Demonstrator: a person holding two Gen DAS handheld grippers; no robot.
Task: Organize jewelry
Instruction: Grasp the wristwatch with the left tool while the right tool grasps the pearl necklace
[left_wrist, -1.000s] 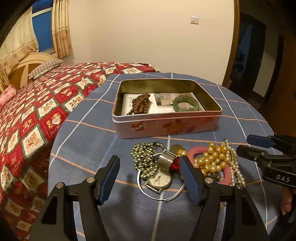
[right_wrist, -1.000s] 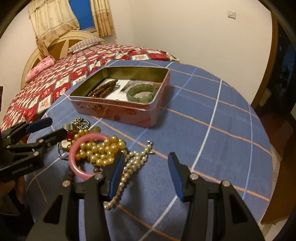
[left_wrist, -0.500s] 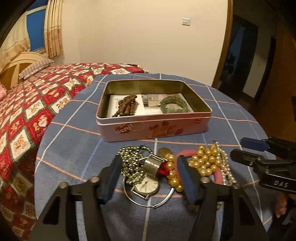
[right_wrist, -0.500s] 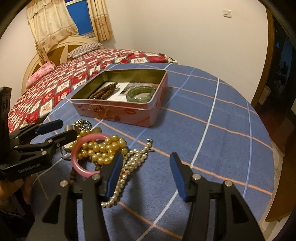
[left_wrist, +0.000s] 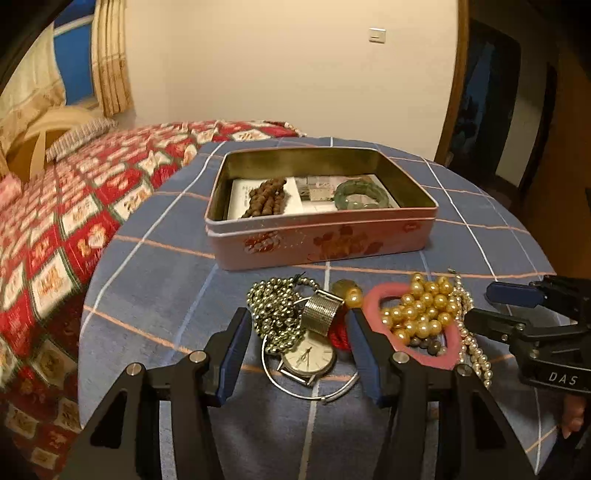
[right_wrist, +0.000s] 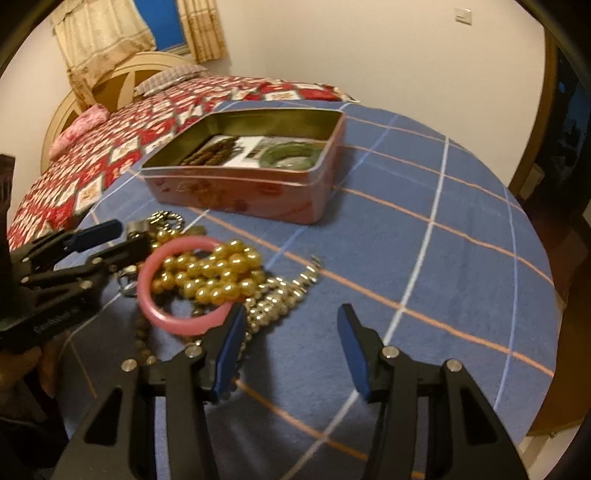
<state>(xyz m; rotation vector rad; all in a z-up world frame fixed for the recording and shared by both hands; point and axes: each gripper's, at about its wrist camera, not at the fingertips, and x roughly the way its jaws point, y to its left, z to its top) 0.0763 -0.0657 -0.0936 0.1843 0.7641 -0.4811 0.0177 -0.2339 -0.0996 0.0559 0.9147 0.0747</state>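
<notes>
A bed (left_wrist: 74, 206) under a red patterned quilt is seen beside the round, blue-checked desk (right_wrist: 443, 258). A pink tin (left_wrist: 321, 236), holding a brown bead string (left_wrist: 267, 197) and a green bangle (left_wrist: 360, 194), is set behind a jewelry heap: pink bangle (right_wrist: 177, 317), gold pearls (right_wrist: 210, 273), silver bead chain (left_wrist: 275, 310), wristwatch (left_wrist: 308, 356). The left tongs (left_wrist: 295, 343) are held wide open astride the watch, gripping nothing. The right tongs (right_wrist: 290, 341) are spread empty over bare cloth, one finger just beside the pink bangle.
</notes>
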